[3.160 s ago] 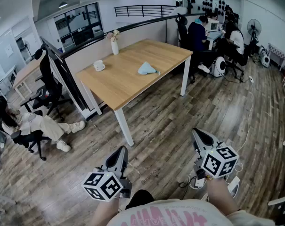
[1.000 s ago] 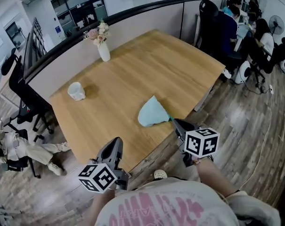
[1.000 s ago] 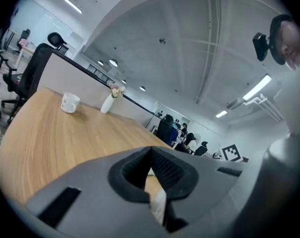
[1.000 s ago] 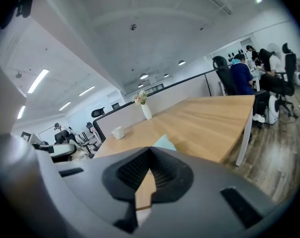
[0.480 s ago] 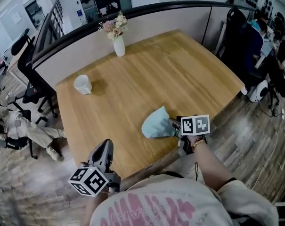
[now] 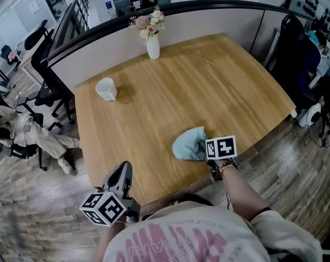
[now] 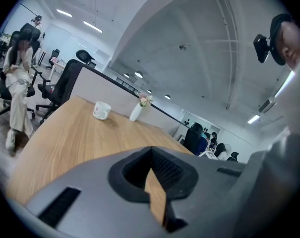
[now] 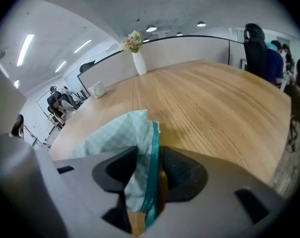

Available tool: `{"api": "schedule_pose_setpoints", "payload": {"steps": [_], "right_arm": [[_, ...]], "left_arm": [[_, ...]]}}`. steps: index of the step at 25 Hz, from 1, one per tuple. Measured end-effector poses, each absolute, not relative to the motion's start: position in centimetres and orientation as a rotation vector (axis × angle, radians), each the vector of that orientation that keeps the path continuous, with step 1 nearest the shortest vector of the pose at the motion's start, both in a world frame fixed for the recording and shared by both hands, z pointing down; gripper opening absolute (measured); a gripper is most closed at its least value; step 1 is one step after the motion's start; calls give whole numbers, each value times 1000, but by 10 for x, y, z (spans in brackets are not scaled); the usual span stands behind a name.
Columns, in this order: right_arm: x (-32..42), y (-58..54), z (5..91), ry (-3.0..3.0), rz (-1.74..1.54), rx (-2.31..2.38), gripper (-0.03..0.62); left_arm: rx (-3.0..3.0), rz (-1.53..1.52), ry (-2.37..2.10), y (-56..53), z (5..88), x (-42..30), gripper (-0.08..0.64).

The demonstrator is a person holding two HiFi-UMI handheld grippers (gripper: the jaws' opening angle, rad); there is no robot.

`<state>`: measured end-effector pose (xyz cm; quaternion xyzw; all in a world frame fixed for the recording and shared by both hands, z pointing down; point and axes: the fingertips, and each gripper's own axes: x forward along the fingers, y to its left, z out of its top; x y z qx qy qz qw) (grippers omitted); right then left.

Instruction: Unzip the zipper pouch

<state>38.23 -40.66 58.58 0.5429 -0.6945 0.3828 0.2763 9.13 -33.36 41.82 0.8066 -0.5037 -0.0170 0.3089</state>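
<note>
A pale mint zipper pouch point(image 6: 189, 144) lies near the front right of the wooden table point(image 6: 208, 86). In the right gripper view its end point(image 8: 125, 133), with the teal zipper edge, sits between the jaws. My right gripper point(image 6: 207, 150) is at the pouch's right end under its marker cube; its jaws point(image 8: 149, 177) are closing around the fabric and still stand apart. My left gripper point(image 6: 123, 172) hangs below the table's near edge, left of the pouch. It is shut with nothing in it point(image 7: 152, 182).
A white mug point(image 6: 106, 89) stands at the table's back left and a white vase with flowers point(image 6: 153, 45) at the far edge against a low partition. A black office chair point(image 6: 47, 86) and a seated person point(image 6: 23, 135) are to the left. More desks and chairs stand to the right.
The table has come closer in the head view. My right gripper has moved from just off the pouch's right end onto it. The left gripper has stayed low at the near edge.
</note>
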Motion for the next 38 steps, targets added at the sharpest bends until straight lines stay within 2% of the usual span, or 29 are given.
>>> {"api": "schedule_pose_setpoints", "payload": {"steps": [7, 18, 27, 29, 32, 37, 38], "right_arm": [[384, -399, 579, -1878, 809, 1391, 52], [374, -408, 490, -2092, 545, 1433, 21], [320, -399, 388, -2401, 238, 1226, 17], [305, -390, 366, -2486, 177, 1152, 17], [279, -378, 343, -2593, 112, 1020, 17], [226, -342, 312, -2751, 41, 731, 17], [213, -334, 304, -2785, 29, 663, 17]], "left_arm": [[2141, -6, -1345, -336, 423, 93, 0], [2183, -15, -1308, -341, 415, 99, 0], [2330, -119, -1119, -336, 380, 115, 2], [2381, -155, -1034, -331, 369, 125, 41], [2476, -149, -890, -329, 357, 142, 182], [2684, -19, -820, -328, 332, 153, 357], [2710, -9, -816, -327, 325, 150, 374]]}}
